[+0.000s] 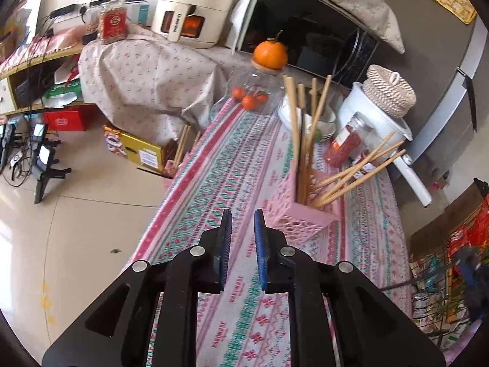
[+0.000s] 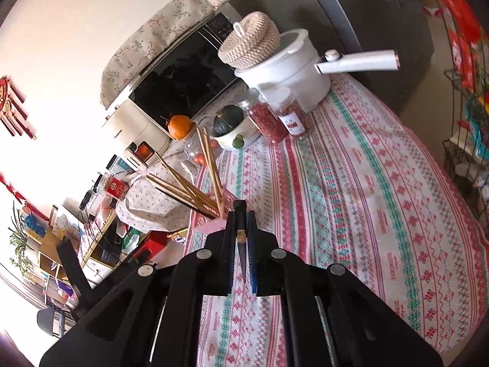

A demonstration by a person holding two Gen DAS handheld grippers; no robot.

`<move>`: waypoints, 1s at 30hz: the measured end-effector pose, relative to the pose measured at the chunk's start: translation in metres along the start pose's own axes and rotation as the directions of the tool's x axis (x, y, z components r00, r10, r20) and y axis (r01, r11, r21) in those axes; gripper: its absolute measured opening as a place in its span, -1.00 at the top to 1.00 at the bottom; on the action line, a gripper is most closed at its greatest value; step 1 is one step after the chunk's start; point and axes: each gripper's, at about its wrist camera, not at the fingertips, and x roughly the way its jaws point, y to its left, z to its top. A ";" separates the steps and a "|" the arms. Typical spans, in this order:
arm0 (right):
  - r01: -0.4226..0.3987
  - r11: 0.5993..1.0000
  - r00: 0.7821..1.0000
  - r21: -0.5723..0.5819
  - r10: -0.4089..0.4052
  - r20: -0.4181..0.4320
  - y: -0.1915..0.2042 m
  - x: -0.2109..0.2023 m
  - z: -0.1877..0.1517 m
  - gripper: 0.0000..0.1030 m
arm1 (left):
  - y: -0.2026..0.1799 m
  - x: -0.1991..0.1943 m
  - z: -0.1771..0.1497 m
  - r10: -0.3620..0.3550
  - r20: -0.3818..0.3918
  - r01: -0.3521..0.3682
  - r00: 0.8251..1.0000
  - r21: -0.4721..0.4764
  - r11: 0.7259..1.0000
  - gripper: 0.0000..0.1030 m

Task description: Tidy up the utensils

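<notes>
The left gripper point(image 1: 243, 217) has its jaws spread a little with nothing between them, just the patterned tablecloth point(image 1: 232, 165) of the bench showing through the gap. The right gripper point(image 2: 241, 214) has its jaws pinching a dark chopstick point(image 2: 241, 238), which stands nearly straight up between the blue pads and has a small gold band partway along it.

Landmark here is the pink perforated holder point(image 1: 293, 211). It sits on the bench just past the left gripper's tip, slightly to the right in that view. The bamboo chopsticks point(image 1: 301, 140) are already in it, some standing tall, some leaning out towards the white pot point(image 1: 379, 122). In the right wrist view only a pink corner of the holder peeks out just left of the jaws.

Beyond the holder are two jars of red stuff point(image 1: 348, 143), a stack of white bowls point(image 1: 324, 122) and an orange point(image 1: 270, 55) on a glass jar in front of the microwave point(image 1: 308, 30).
</notes>
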 end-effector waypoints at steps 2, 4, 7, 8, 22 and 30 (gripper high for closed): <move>-0.013 1.000 1.000 -0.006 0.013 0.018 0.016 0.003 0.013 0.83 | 0.003 -0.002 0.001 0.012 0.013 -0.012 1.000 0.002 1.000 0.72; -0.020 1.000 0.999 -0.018 0.021 0.043 0.031 0.006 0.026 0.83 | 0.002 -0.007 0.003 0.002 0.024 -0.002 1.000 0.007 1.000 0.64; -0.016 0.999 0.996 -0.040 0.019 0.085 0.053 0.013 0.045 0.83 | 0.001 -0.011 0.005 -0.022 0.030 0.021 0.999 0.011 1.000 0.61; -0.014 0.999 0.995 -0.045 0.018 0.095 0.061 0.018 0.053 0.83 | 0.000 -0.013 0.006 -0.034 0.031 0.033 0.999 0.015 0.999 0.61; 0.027 0.996 1.000 -0.080 -0.025 0.018 0.073 0.090 0.044 0.70 | -0.002 -0.016 0.010 -0.080 0.050 0.079 0.996 0.020 0.997 0.56; 0.136 0.972 0.991 -0.192 -0.132 0.031 0.062 0.068 0.005 0.35 | -0.032 -0.029 -0.009 -0.047 0.113 0.031 0.992 0.144 0.989 0.56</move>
